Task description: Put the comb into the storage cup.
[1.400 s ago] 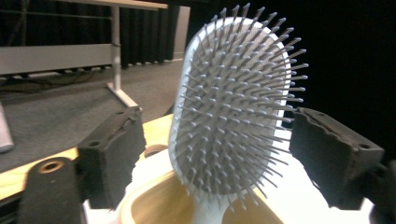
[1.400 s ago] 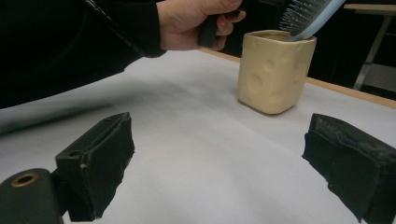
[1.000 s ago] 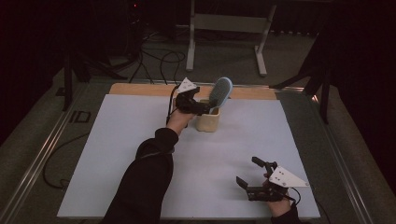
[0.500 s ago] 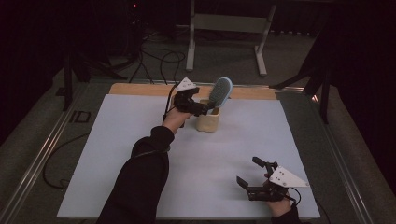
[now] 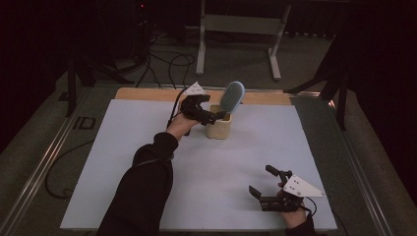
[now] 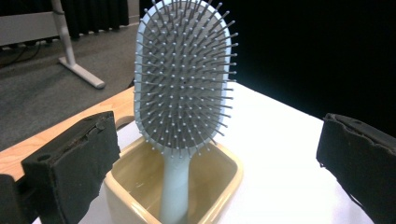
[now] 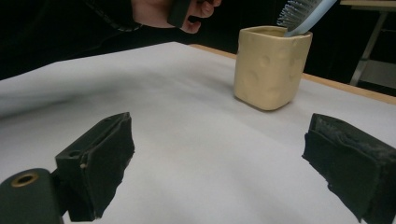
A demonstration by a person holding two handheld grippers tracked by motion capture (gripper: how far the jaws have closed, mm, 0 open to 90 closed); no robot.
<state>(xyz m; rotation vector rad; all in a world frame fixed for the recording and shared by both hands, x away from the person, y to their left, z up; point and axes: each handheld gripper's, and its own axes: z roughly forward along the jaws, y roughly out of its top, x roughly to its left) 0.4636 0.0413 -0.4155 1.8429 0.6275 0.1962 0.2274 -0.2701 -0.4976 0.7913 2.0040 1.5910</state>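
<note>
High view: above the near side, looks forward and down on the table [image 5: 147, 147].
Left gripper view: very near the cup [image 6: 224, 182].
Right gripper view: low, farther, faces the same cup [image 7: 271, 65].

A white table [image 5: 123, 162] fills the middle of the frame, with a wooden strip along its far edge. Just above centre stands a cream cup [image 5: 218, 129] with a pale blue hairbrush [image 5: 232, 97] leaning out toward the upper right. The left gripper [image 5: 220, 117] reaches the cup from the left, jaws apart. The right gripper [image 5: 263, 183] rests at lower right, jaws spread wide.
</note>
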